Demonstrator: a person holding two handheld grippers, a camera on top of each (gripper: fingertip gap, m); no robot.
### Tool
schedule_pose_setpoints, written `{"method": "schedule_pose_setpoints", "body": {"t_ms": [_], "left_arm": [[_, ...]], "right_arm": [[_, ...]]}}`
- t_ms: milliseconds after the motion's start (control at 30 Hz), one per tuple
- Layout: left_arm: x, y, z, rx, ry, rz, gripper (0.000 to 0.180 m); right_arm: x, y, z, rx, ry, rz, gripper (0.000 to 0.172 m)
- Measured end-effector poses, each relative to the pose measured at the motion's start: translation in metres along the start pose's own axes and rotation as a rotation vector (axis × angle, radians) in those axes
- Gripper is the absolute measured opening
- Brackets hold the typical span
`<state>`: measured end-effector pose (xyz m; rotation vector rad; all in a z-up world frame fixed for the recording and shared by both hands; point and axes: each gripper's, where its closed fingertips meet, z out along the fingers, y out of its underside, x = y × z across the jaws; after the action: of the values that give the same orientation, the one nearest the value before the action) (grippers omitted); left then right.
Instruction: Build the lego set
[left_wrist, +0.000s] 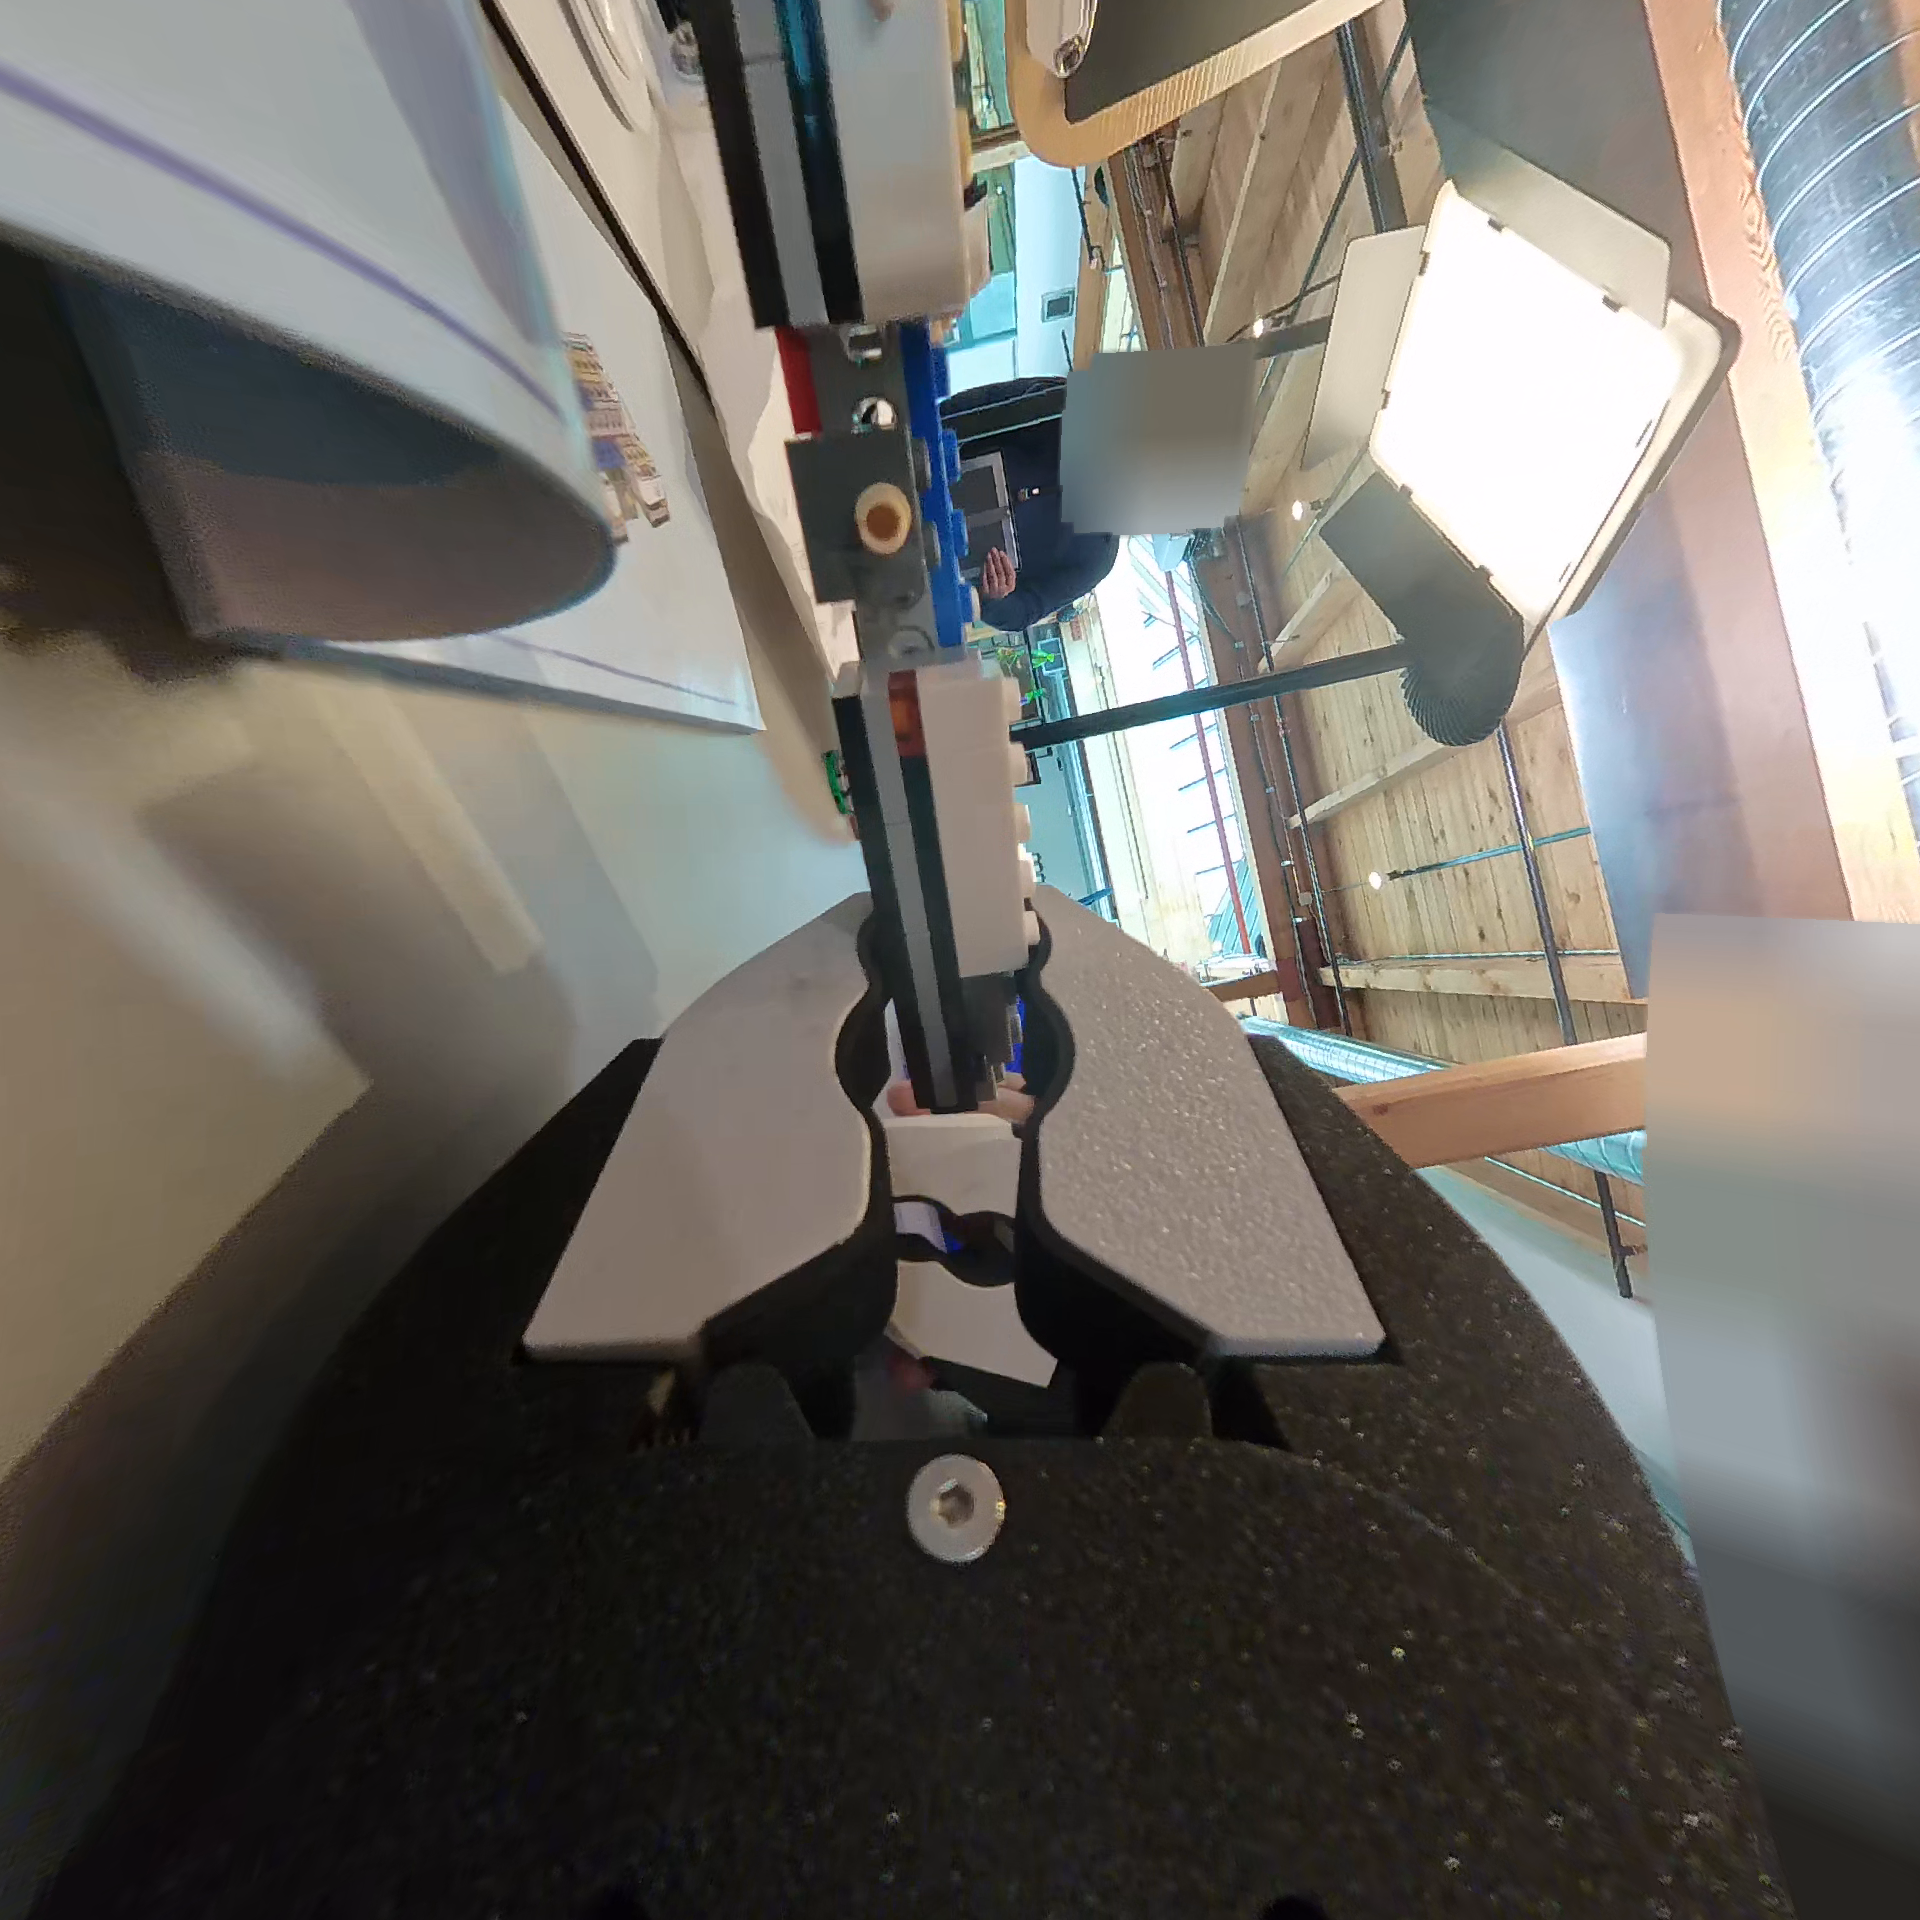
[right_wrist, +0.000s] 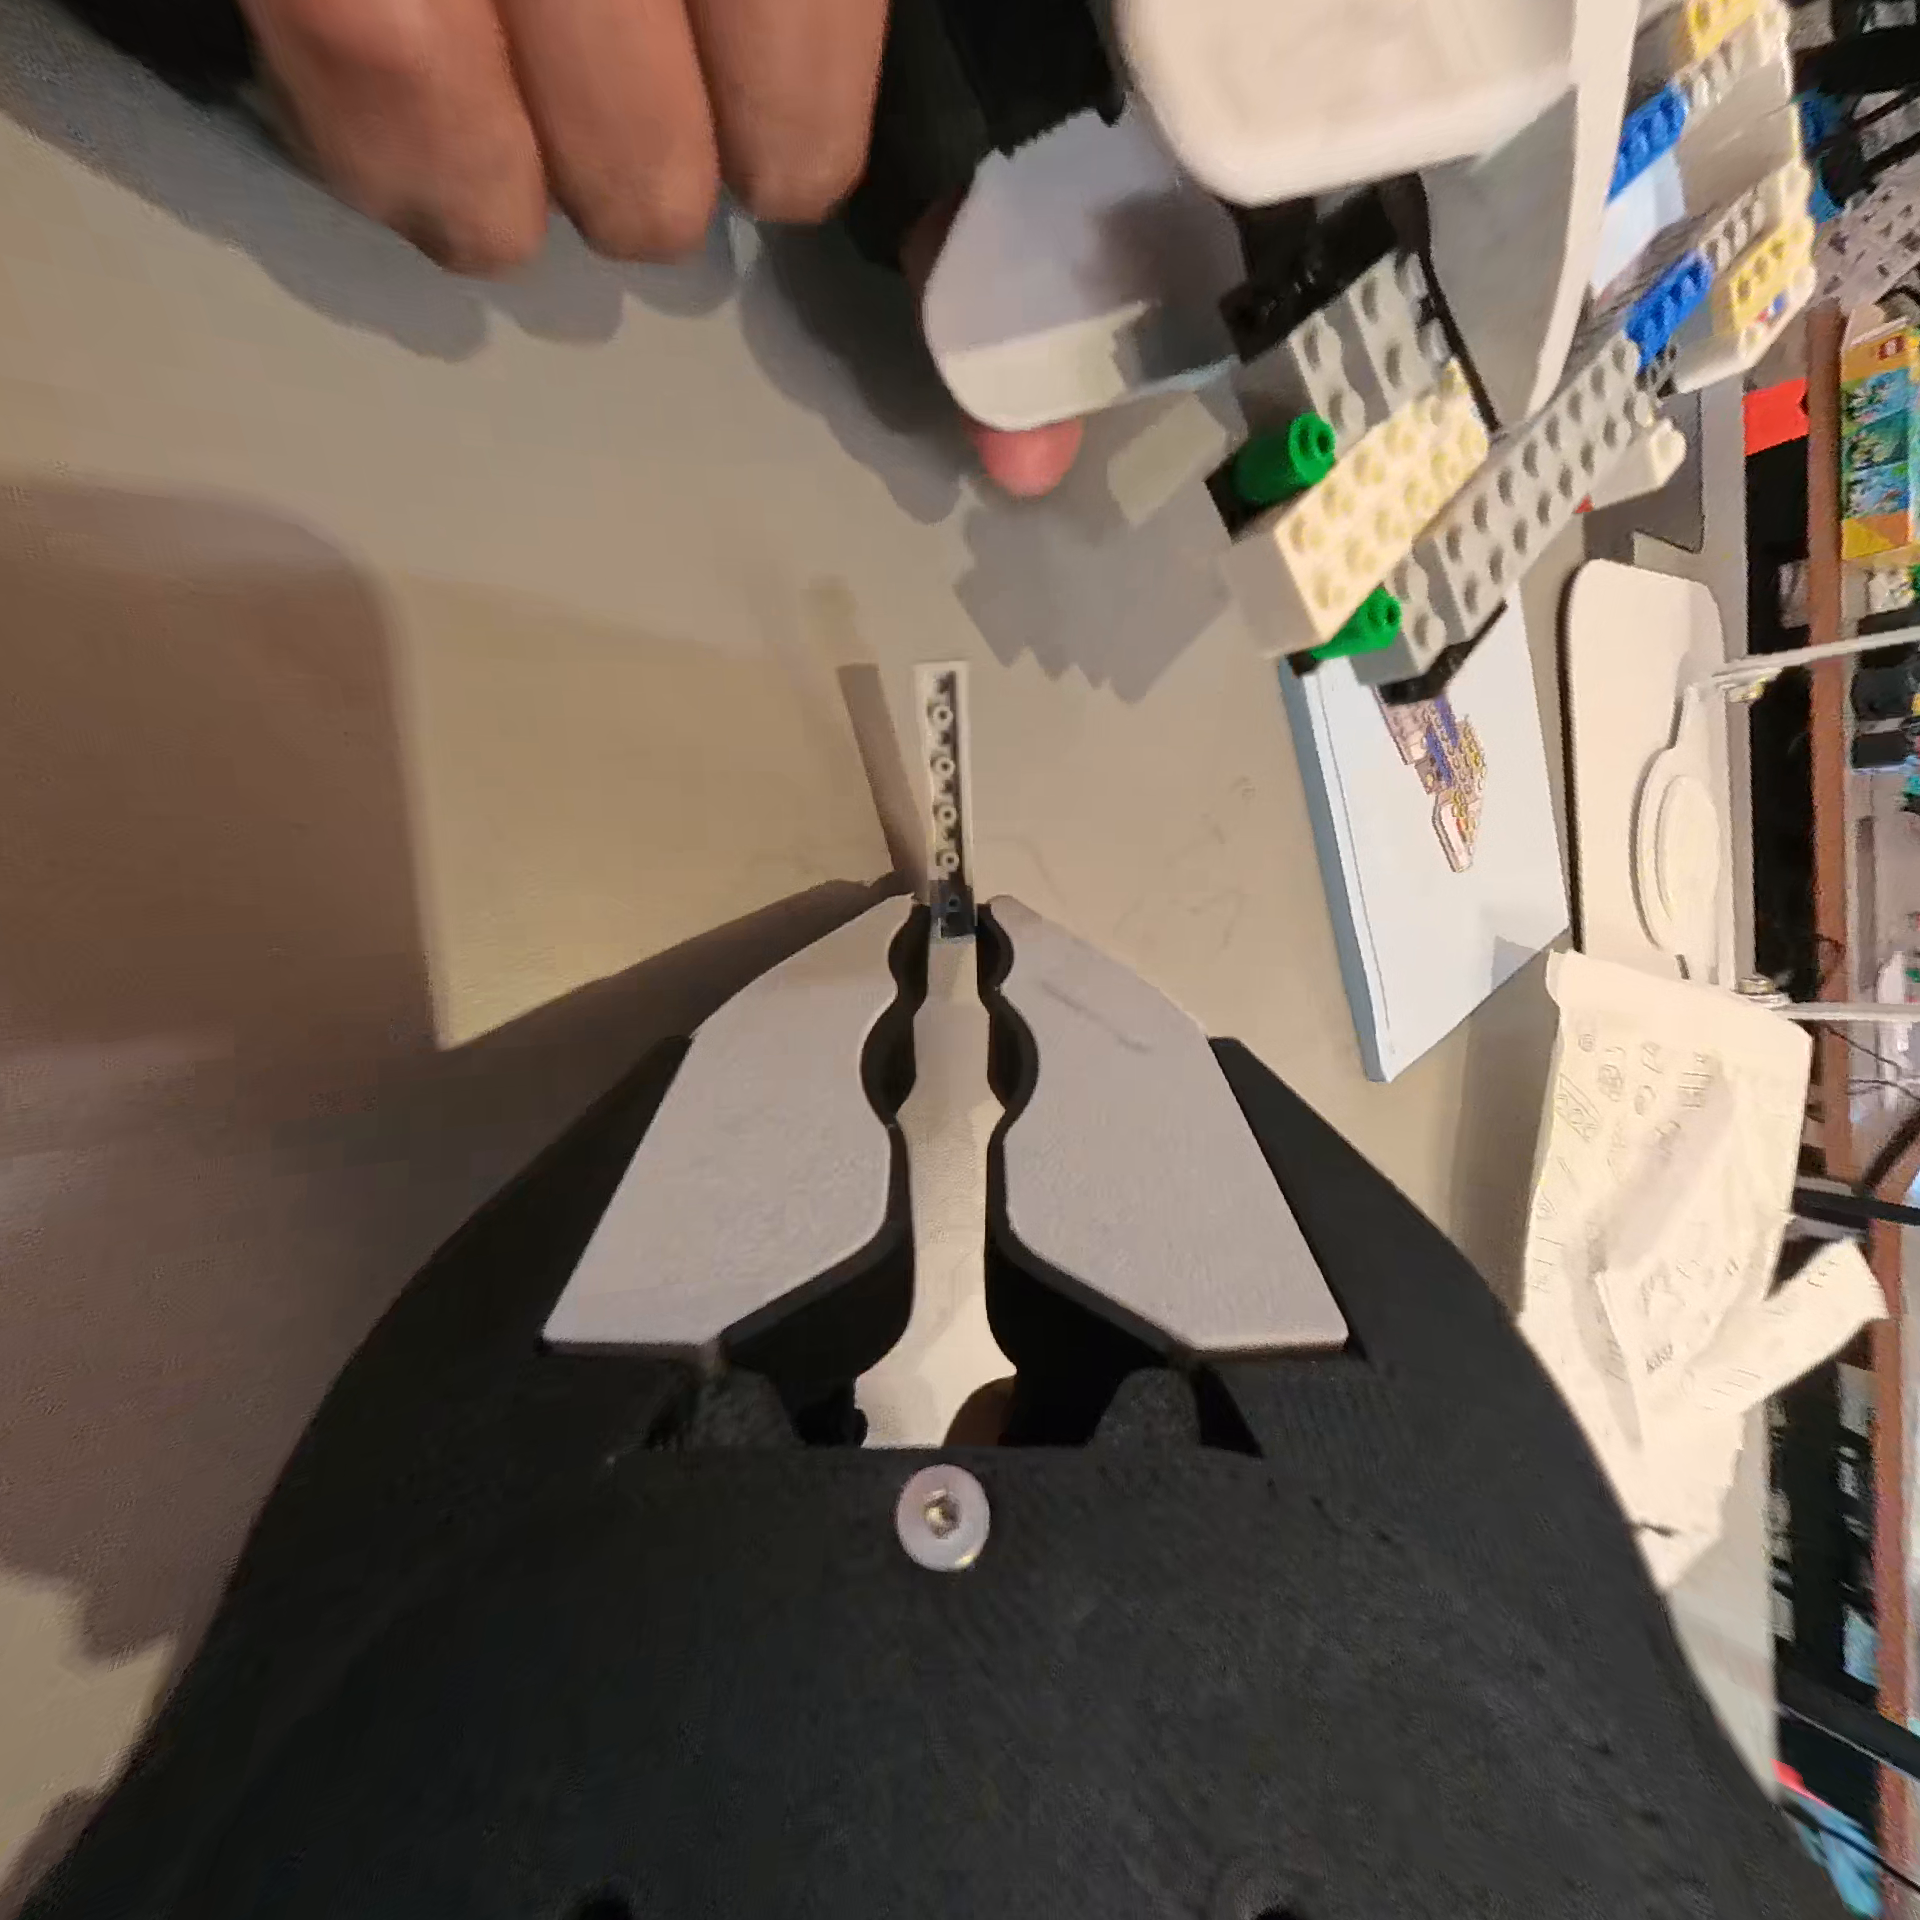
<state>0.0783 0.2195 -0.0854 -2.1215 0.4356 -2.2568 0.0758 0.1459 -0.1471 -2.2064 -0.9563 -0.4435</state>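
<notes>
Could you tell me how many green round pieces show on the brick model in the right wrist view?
2. One green piece sticks out near the model's upper edge, the other at its lower end above the booklet. More may be hidden.

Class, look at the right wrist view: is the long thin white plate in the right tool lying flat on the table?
No. The long white plate juts out from the right tool above the table, throwing a separate shadow beside it.
</notes>
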Motion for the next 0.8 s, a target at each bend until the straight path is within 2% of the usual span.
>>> {"method": "schedule_pose_setpoints", "body": {"t_ms": [267,600,800], "left_arm": [[0.004,-0.006,0.042,-0.064,0.027,0.085,0.021],[0.009,-0.004,0.029,-0.052,0.135,0.016,0.021],[0.010,-0.001,0.023,-0.062,0.124,0.043,0.021]], "right_arm": [[0.008,0.013,-0.009,0.052,0.006,0.105,0.014],[0.010,0.002,-0.003,0.127,-0.082,0.227,0.015],[0.008,-0.014,-0.001,0.173,-0.098,0.165,0.002]]}}
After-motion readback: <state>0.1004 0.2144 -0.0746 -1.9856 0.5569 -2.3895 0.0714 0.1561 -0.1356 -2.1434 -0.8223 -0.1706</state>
